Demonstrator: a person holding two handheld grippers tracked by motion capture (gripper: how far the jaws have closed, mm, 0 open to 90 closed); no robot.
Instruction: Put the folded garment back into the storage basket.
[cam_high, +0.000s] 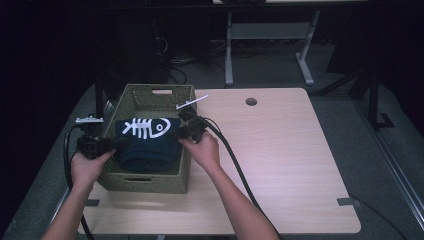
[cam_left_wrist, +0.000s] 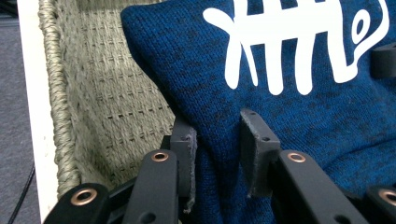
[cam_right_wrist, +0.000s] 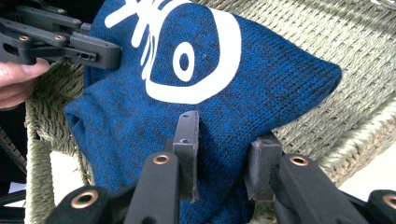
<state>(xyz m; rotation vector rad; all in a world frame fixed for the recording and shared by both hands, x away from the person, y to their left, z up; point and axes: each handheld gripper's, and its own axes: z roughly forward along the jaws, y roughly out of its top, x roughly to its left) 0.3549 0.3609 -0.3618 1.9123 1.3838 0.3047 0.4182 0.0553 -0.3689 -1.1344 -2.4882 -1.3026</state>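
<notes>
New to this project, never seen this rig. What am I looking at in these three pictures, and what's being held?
No robot arm here: a person holds a two-jaw gripper in each hand. The high view looks down on a wooden table from above the person's side. The other two views come from cameras riding on the grippers, looking along their black jaws. On the table stands a woven green basket. Over it, the left gripper and right gripper each pinch a fold of a blue knitted garment with a white fish-skeleton print, one at each side.
</notes>
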